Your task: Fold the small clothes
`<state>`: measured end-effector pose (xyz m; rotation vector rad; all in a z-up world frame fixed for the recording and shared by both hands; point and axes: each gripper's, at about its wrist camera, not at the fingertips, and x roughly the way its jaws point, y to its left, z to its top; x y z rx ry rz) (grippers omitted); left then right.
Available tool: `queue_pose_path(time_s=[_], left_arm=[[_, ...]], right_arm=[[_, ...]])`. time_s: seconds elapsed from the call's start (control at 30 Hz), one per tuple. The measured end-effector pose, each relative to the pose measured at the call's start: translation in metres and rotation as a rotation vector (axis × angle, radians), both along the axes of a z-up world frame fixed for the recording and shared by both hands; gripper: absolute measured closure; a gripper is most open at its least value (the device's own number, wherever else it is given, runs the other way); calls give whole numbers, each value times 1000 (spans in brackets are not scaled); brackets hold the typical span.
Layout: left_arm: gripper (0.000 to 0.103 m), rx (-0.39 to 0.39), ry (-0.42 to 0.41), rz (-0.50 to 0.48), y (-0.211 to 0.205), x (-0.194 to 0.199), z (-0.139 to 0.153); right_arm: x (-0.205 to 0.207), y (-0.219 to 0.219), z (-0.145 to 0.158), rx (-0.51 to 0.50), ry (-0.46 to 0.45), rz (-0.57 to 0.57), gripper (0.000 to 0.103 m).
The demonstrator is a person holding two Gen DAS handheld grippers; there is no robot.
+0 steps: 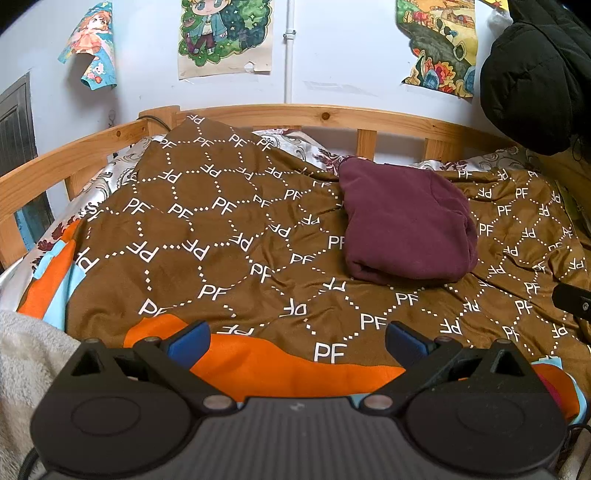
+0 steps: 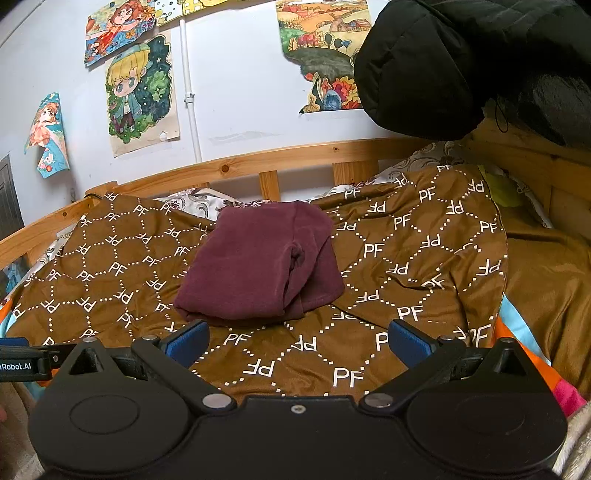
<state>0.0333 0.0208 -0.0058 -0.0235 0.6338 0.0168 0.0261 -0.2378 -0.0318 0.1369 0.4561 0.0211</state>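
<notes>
We see one maroon garment (image 1: pixel 406 221) (image 2: pixel 258 262), soft and fleecy, already folded into a thick, rounded bundle. It lies flat toward the far side of the bed, its folded edges facing us, one fold gaping slightly open.

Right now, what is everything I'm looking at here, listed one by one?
Folded garment: one, maroon, lying on the blanket.
Blanket: one, brown with white PF lettering, spread over the bed.
Orange cloth: one, near edge, under the blanket.
Bed frame: one, light wood, against the wall.
Drawings: at least three, colourful, taped on the wall.
Jacket: one, black, hanging upper right.
Left gripper: jaws open, empty.
Right gripper: jaws open, empty.
</notes>
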Motion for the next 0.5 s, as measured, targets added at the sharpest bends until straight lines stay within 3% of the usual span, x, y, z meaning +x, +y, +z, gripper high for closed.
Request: queue_pose_path(time_s=[0.5], left_arm=[[1, 1, 1, 0, 0, 1, 0]], right_arm=[[-2, 0, -4, 6, 7, -3, 0]])
